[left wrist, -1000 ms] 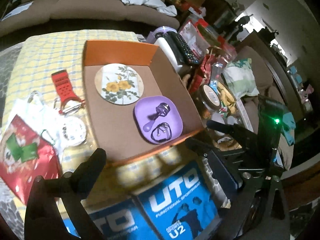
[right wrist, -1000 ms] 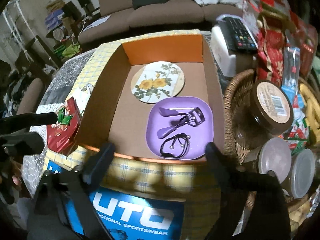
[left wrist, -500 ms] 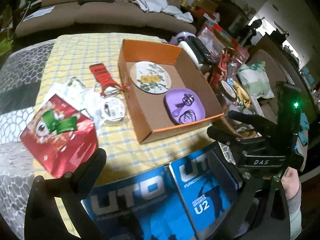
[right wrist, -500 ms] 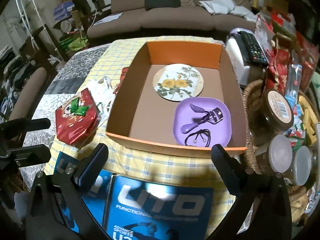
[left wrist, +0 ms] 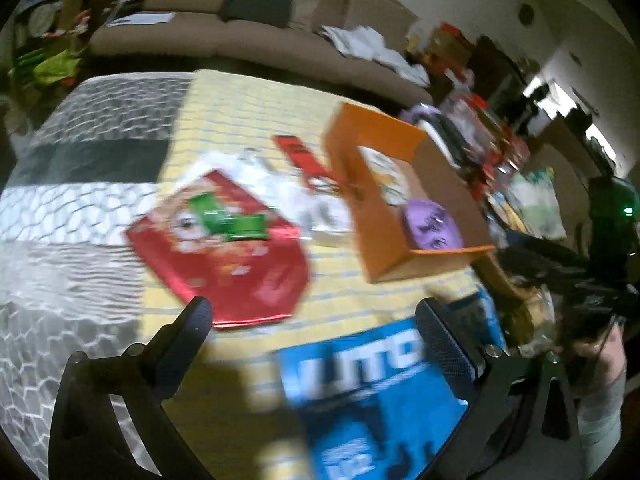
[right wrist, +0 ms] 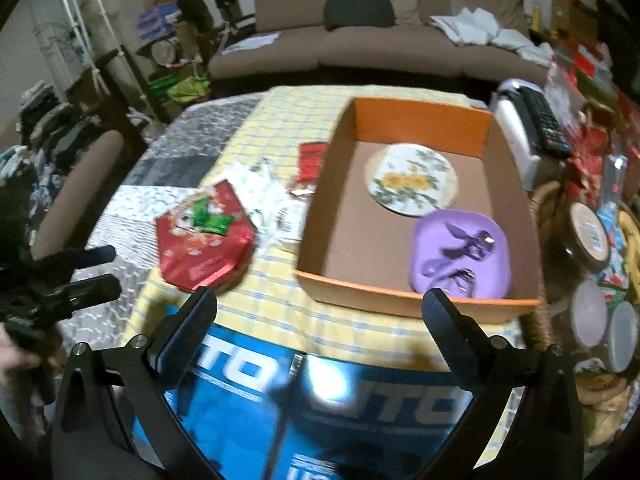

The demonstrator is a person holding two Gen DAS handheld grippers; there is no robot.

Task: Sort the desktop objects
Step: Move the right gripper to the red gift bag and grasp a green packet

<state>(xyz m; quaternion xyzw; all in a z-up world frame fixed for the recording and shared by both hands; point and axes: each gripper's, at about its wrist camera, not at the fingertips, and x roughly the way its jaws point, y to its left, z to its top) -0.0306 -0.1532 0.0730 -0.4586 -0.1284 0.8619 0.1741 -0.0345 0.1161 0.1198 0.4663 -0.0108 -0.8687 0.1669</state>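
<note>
Cluttered bench [right wrist: 280, 120] with an orange box and two empty grippers held wide apart above its near edge.

The bench, under a yellow checked cloth, has open room along its far side and between the red foil bag [right wrist: 204, 236] and the blue magazines [right wrist: 352, 412], which run off the bottom of both views. The shallow orange box [right wrist: 424, 120] sits right of centre, its right wall just beside a crowded wicker basket [right wrist: 544, 208]. Inside the box lie a flowered round plate [right wrist: 412, 178] and a purple dish [right wrist: 460, 252] holding what looks like an eyelash curler, too blurred to be sure. The left gripper [left wrist: 312, 320] and right gripper [right wrist: 320, 304] both show fingers spread wide, holding nothing. The left view is motion-blurred throughout.
</note>
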